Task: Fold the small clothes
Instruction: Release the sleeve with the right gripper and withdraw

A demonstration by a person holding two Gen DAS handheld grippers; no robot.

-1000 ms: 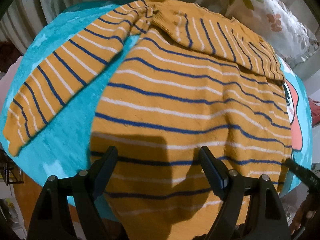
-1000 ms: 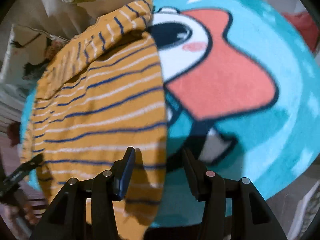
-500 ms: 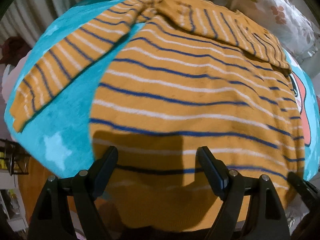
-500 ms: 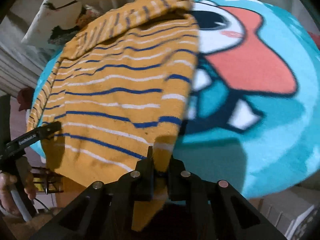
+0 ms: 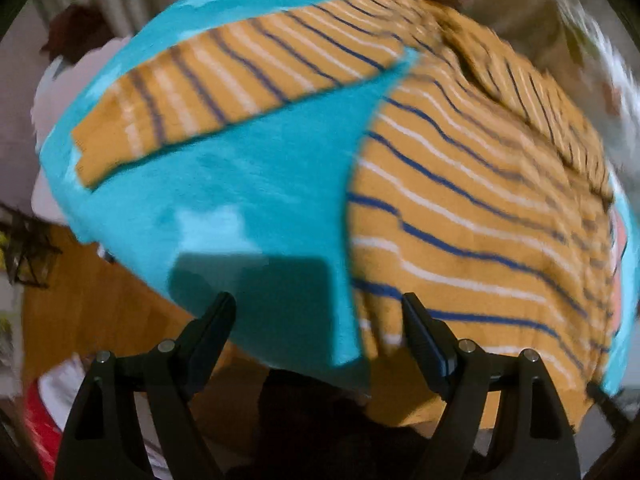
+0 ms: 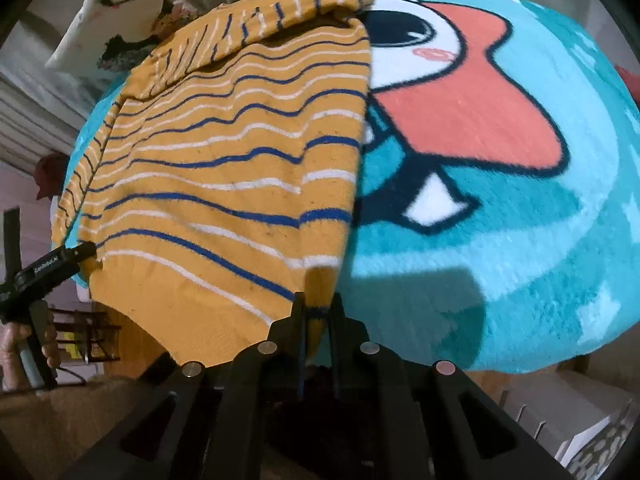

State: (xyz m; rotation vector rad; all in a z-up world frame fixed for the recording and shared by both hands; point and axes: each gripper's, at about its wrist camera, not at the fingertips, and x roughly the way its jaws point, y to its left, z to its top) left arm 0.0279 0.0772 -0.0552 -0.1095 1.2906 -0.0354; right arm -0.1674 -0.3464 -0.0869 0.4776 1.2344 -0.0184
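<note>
The right claw [image 6: 316,312] is pinched shut on the near corner of the striped orange sweater's [image 6: 224,168] hem. The left claw [image 5: 320,320] gapes wide over the teal cartoon blanket [image 5: 248,184], gripping nothing. Beyond, the sweater lies flat, one sleeve [image 5: 240,76] stretched left.

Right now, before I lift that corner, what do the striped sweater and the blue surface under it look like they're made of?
Striped sweater: apparently a soft knit, wool or acrylic, matte and slightly fuzzy; a plain band at the hem and small pills show. It creases where the right gripper pinches its corner.

Cartoon blanket: looks like plush fleece or short pile, with visible fibres and a soft sheen. The exact fibre cannot be told.
</note>
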